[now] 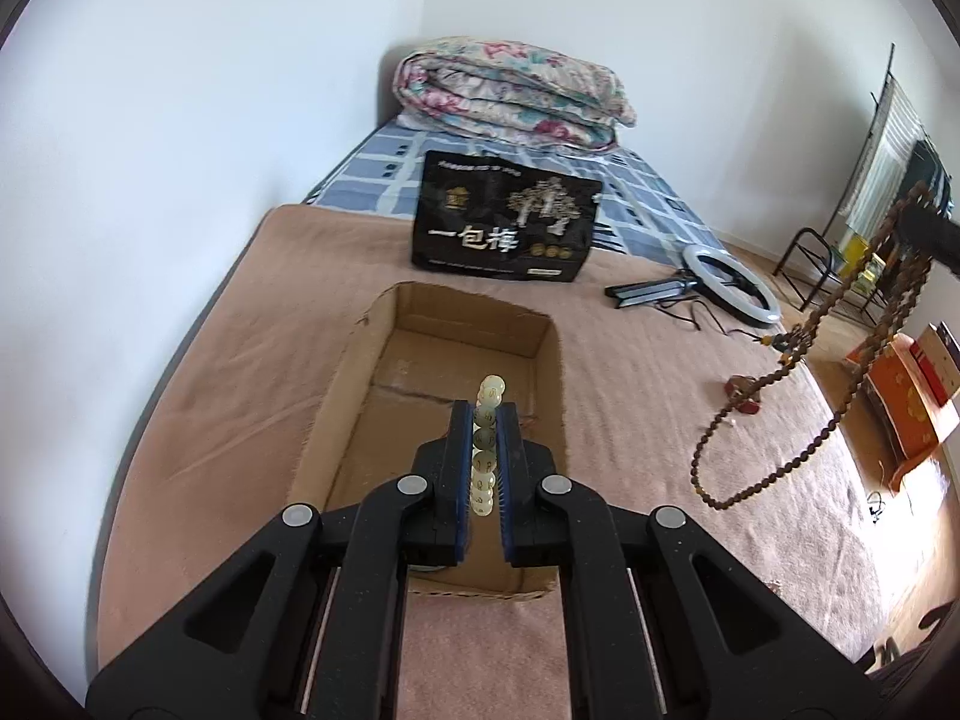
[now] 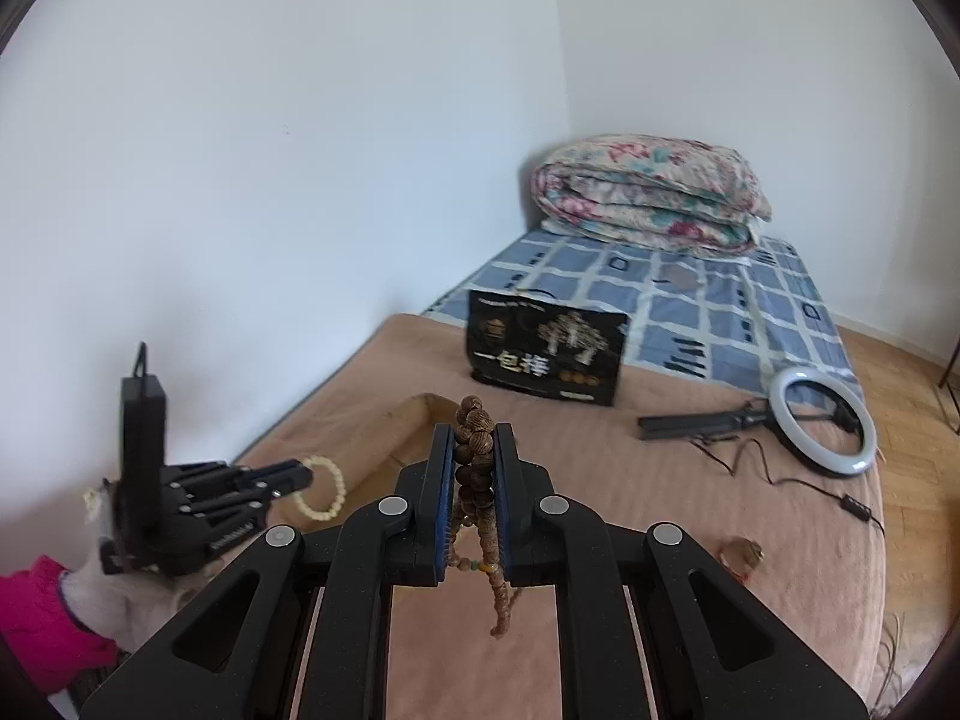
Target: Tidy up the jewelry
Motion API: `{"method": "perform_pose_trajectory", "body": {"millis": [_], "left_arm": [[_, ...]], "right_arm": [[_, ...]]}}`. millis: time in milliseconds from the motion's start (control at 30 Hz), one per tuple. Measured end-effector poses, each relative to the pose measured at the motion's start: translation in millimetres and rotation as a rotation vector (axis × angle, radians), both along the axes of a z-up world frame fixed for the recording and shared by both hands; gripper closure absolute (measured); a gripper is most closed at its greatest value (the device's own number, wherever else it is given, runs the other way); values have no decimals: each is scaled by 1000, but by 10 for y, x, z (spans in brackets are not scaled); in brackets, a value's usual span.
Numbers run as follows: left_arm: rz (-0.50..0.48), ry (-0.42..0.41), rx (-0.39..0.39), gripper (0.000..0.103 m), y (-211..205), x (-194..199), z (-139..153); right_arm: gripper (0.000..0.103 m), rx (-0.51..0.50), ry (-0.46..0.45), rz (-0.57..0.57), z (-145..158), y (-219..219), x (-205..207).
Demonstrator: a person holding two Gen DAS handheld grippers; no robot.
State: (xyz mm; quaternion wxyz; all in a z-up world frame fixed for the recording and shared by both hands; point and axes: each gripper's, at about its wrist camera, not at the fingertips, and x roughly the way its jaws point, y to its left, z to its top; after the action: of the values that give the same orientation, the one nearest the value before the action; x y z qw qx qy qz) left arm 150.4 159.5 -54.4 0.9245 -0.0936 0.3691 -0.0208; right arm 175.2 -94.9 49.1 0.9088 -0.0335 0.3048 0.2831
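Two pieces of jewelry are held in the air, and none lies in the box yet as far as the pictures show. In the left wrist view, the left gripper [image 1: 487, 420] sits low in the centre of the frame, its jaws nearly shut on a pale bead bracelet [image 1: 487, 450] that stands edge-on between the blue pads. Directly beyond and beneath it is the open cardboard box [image 1: 384, 336], resting on the tan blanket [image 1: 660, 420]; the part of the box floor that shows looks bare, though the gripper hides some of it.

At the right edge of that view a long brown bead necklace [image 1: 810, 408] hangs in loops well above the blanket. The right wrist view shows why: the right gripper [image 2: 474, 462], in the lower centre of the frame, has its jaws pinched close on a bunch of those brown beads, with loose strands trailing below the pads.

One small reddish-brown trinket [image 2: 743, 552] lies on the blanket toward the lower right of the right wrist view, apart from both grippers; what it is cannot be told.

So the sorting appears to be at an early stage: both strings picked up, neither released. The bracelet seems closest to going in, being already over the box. The necklace and probably the trinket would follow.
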Motion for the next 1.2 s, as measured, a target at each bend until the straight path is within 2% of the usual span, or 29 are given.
{"method": "perform_pose_trajectory", "body": {"millis": [400, 867, 1200], "left_arm": [[64, 21, -50, 98, 251, 6, -141], [58, 63, -37, 98, 256, 76, -302], [53, 103, -42, 98, 284, 137, -441]], "right_arm": [[93, 15, -30, 82, 158, 515, 46], [93, 21, 68, 79, -232, 881, 425], [93, -45, 86, 57, -511, 1037, 577]]}}
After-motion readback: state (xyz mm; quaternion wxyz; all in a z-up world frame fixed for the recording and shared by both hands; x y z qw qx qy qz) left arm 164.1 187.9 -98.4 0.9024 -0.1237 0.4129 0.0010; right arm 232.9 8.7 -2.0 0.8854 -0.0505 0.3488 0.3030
